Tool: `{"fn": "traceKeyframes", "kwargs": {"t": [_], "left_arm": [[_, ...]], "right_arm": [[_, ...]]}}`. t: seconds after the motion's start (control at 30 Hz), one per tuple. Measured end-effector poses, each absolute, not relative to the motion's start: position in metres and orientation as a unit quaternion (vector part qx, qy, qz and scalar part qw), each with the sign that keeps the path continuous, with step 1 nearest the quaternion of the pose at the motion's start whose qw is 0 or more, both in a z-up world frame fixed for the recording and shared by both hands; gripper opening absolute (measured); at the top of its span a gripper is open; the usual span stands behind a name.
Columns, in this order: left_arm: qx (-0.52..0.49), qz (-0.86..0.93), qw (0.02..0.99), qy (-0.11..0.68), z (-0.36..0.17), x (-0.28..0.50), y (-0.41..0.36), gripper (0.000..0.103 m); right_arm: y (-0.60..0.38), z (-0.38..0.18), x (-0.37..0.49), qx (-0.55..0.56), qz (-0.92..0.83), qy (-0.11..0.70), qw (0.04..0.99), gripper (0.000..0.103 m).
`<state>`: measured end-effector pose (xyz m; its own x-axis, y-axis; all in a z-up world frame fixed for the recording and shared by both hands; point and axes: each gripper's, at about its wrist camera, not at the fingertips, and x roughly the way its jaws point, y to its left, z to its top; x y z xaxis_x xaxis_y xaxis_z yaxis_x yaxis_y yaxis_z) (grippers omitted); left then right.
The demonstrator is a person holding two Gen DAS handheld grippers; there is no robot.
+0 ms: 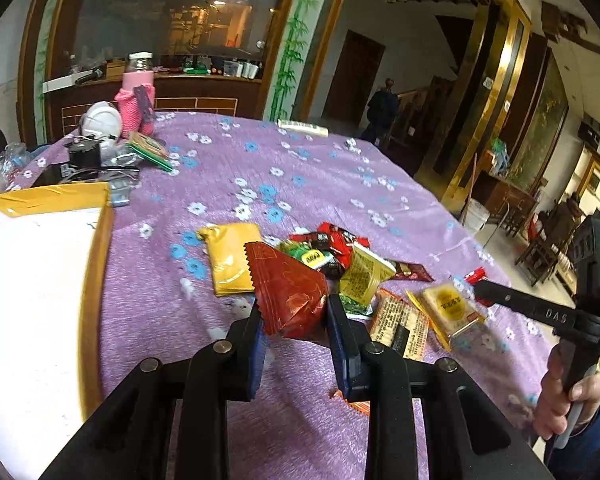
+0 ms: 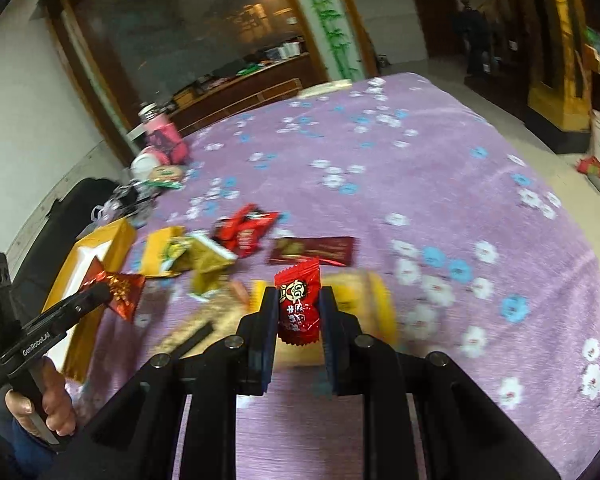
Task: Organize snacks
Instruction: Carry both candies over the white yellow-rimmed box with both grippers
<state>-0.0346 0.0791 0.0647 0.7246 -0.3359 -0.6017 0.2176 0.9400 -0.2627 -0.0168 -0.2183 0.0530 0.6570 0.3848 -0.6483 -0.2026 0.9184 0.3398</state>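
Two snacks are lifted off the table (image 1: 340, 168): a dark red foil packet (image 1: 290, 290) pinched between the pads of the left hand-held gripper (image 1: 294, 320), and a small bright red candy (image 2: 298, 304) clamped upright in the right hand-held gripper (image 2: 298, 320). Below them, the remaining snack pile (image 1: 340, 264) lies on the purple flowered cloth. Left of the pile sits a yellow-rimmed box (image 1: 96, 264), its white inside showing.

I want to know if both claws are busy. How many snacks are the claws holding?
2. The left gripper pinches a dark red patterned packet; the right gripper pinches a small red candy. The other snacks lie on the purple cloth.
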Motion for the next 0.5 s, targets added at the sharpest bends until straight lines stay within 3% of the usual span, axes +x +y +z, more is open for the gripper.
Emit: {"fn": "traceKeyframes", "kwargs": {"t": [0.5], "left_arm": [[-0.137,-0.107,0.935,0.309,0.081,-0.055,0.145,0.029]], "right_arm": [[-0.120,0.065,-0.025,0.068,0.259,0.394,0.879,0.019]]}}
